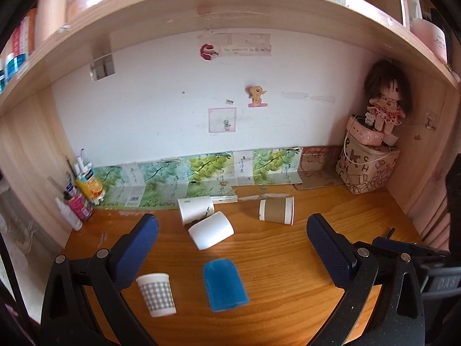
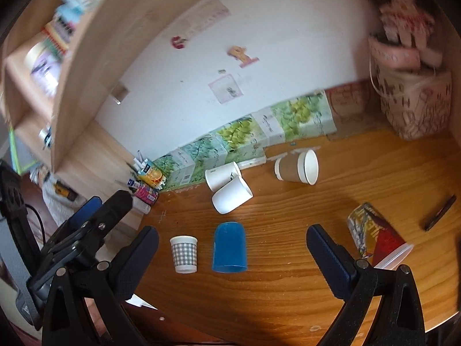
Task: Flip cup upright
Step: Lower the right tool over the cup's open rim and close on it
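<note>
A blue cup (image 1: 224, 285) (image 2: 229, 248) stands upside down on the wooden desk (image 1: 288, 259). A small grey-checked cup (image 1: 157, 294) (image 2: 184, 253) stands upright to its left. Two white cups (image 1: 206, 220) (image 2: 229, 187) and a brown-sleeved cup (image 1: 277, 210) (image 2: 296, 167) lie on their sides farther back. A printed red cup (image 2: 377, 242) lies on its side at the right. My left gripper (image 1: 230, 230) is open and empty above the blue cup. My right gripper (image 2: 232, 245) is open and empty, with the blue cup between its fingers' line of sight.
Green printed cartons (image 1: 201, 173) line the back wall. Bottles and pens (image 1: 80, 193) crowd the left corner. A patterned box with a doll (image 1: 371, 161) fills the right corner. A dark pen (image 2: 440, 212) lies at the right. A shelf (image 1: 201, 14) hangs overhead.
</note>
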